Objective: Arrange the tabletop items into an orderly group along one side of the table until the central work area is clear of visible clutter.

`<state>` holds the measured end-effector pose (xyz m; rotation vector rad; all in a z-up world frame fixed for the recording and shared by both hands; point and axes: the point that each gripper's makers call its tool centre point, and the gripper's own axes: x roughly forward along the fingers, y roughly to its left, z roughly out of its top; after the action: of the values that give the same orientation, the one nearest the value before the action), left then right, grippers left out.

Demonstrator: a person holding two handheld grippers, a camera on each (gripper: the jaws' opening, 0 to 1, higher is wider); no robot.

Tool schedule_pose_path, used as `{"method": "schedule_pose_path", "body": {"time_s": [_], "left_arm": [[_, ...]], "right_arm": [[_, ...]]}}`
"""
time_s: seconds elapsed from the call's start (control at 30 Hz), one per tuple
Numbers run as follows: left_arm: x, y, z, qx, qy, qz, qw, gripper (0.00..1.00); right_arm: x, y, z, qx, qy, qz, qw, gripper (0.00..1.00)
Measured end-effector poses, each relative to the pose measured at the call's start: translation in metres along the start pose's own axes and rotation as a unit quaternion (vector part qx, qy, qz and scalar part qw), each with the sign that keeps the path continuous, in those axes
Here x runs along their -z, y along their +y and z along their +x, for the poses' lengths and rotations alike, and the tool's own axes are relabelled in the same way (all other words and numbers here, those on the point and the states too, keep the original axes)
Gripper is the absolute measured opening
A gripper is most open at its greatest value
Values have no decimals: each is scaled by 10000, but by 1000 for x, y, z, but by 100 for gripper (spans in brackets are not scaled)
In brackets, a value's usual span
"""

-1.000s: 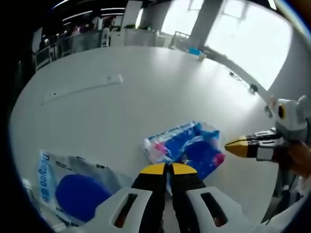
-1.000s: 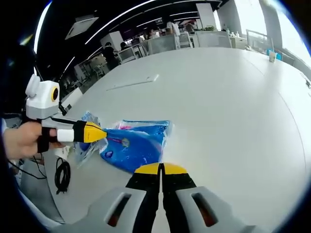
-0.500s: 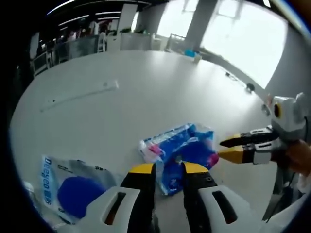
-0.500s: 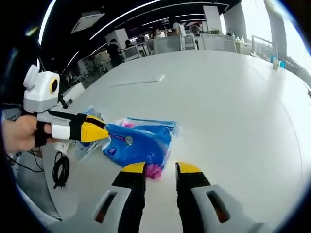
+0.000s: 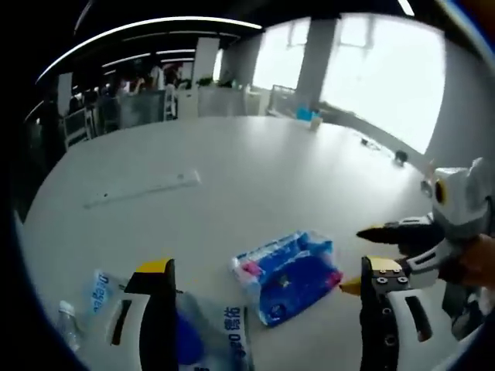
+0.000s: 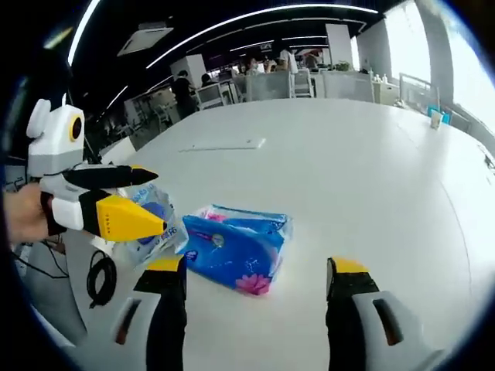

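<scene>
— So where does the tidying stand right now?

— Early, I'd judge. The worktop (image 5: 255, 178) is a broad white round surface, mostly bare, and the few items on it sit toward the near edge where the person stands. Nothing is gripped by either pair of tongs.

— What's biggest among the items?

— The blue tissue pack (image 6: 238, 249), lying flat a little in from the near edge. In the left gripper view the same tissue pack (image 5: 288, 264) sits between that view's own two jaws, but ahead of them, not touched. Next comes a clear plastic bag (image 5: 203, 334) with blue contents, just beside the pack and closer to the edge. Then a long, thin white strip (image 5: 143, 188) lies well apart, out toward the middle. Smallest is a bottle cap and neck (image 5: 68, 317) at the near edge, beside the bag.

— And the tongs?

— The left tongs (image 5: 267, 282) are spread wide, jaws far apart. The right tongs (image 6: 255, 270) are spread wide too, with the pack lying just ahead of the gap between them. In the right gripper view the other tongs (image 6: 151, 202) hover over the bag with a gap between the tips.

— Next move?

— Probably one pair has to come down around the pack and close on it, then carry it next to the bag. The strip out in the middle looks like the piece left to fetch.
</scene>
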<state>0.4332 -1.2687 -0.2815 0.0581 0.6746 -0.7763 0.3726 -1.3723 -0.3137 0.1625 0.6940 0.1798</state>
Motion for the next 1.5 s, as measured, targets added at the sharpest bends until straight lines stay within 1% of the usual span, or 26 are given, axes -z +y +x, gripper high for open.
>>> {"method": "schedule_pose_path", "body": {"time_s": [0.1, 0.2, 0.33, 0.43, 0.5, 0.6, 0.73, 0.77, 0.83, 0.9, 1.0, 1.13, 1.3, 1.5], "left_arm": [[4, 2, -8, -60, 61, 21, 10000, 97], [6, 1, -18, -37, 88, 7, 10000, 96], [4, 3, -30, -43, 34, 38, 10000, 96], [8, 3, -37, 6, 114, 116, 9999, 96], [9, 4, -42, -12, 110, 137, 9998, 96], [8, 5, -50, -9, 26, 65, 10000, 95], [12, 9, -63, -29, -9, 10, 10000, 93], [13, 9, -65, -11, -20, -34, 10000, 92], [19, 9, -72, 45, 4, -270, 9996, 90], [23, 13, -80, -14, -38, -231, 9997, 92], [30, 20, -92, -60, -35, -146, 9999, 92], [37, 30, -110, -101, -79, -213, 9997, 93], [49, 44, -129, -150, -59, -215, 9996, 93], [55, 56, -144, -174, -81, -215, 9996, 93]], "right_arm": [[-2, 3, -5, -44, -67, -9, 10000, 74], [-2, 7, -10, -41, -56, -58, 10000, 74], [-4, 13, -19, -61, -117, -80, 9999, 74], [-5, 17, -25, -28, -135, -131, 9998, 74], [-4, 18, -29, -8, -137, -147, 9998, 74], [-3, 22, -34, 1, -141, -175, 9997, 74], [-1, 28, -40, 38, -147, -200, 9997, 73], [0, 29, -41, 38, -149, -198, 9997, 73], [4, 34, -42, 34, -127, -189, 9997, 73], [9, 41, -44, 38, -92, -196, 9998, 73], [14, 49, -47, 40, -63, -202, 9998, 72], [21, 57, -51, 48, -7, -235, 9997, 72], [25, 62, -57, 133, -6, -198, 9997, 72], [27, 70, -61, 201, 30, -240, 9995, 70]]}}
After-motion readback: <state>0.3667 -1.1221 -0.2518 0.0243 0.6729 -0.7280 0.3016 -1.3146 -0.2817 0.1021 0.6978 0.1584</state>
